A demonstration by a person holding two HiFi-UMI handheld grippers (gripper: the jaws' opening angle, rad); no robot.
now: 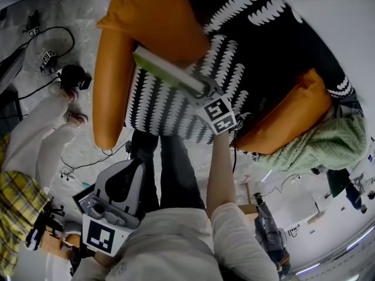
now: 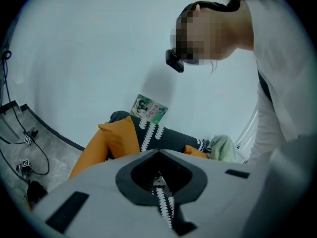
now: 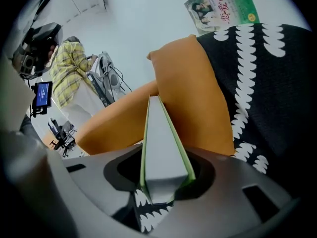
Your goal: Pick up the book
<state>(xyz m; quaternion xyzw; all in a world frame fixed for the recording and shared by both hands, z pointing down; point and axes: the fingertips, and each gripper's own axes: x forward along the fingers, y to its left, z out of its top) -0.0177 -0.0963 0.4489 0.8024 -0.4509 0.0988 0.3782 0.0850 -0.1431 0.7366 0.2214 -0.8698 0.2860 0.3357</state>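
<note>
A thick book point(image 1: 167, 69) with green covers and pale page edges is held edge-up over the black-and-white patterned seat point(image 1: 258, 57). My right gripper point(image 1: 199, 89) is shut on its near end. In the right gripper view the book point(image 3: 161, 143) fills the gap between the jaws of the right gripper point(image 3: 163, 182), both covers against them. My left gripper point(image 1: 129, 168) hangs low at the left beside my leg, away from the seat. In the left gripper view the left gripper point(image 2: 161, 182) shows only a thin slit and holds nothing.
Orange cushions point(image 1: 114, 81) flank the patterned seat. A green illustrated magazine point(image 3: 223, 6) leans on the white wall behind it. A pale green blanket point(image 1: 328, 142) lies at the right. A person in a yellow plaid shirt point(image 1: 17, 198) stands left, by cables point(image 1: 53, 51) on the floor.
</note>
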